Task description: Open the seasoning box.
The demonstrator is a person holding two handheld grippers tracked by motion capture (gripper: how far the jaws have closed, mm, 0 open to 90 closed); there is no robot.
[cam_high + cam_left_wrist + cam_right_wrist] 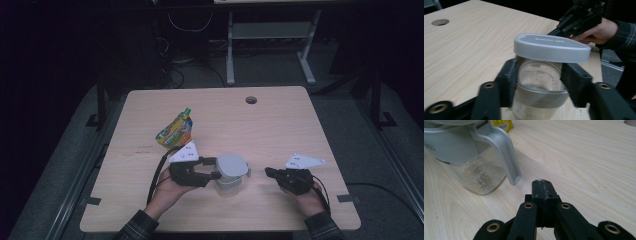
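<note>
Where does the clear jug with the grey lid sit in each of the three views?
High view: jug, low centre, at the left gripper's tips.
Left gripper view: centre, between its jaws.
Right gripper view: upper left, handle toward camera.
Shared landmark: table hole.

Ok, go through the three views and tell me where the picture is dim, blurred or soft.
High view: dim, surroundings nearly black, the pale wooden table the one lit area. Left gripper view: the near black jaws are blurred, while the clear glass jar with the grey lid is fairly sharp. Right gripper view: evenly lit, wood grain crisp, the jar's grey handle slightly soft.
</note>
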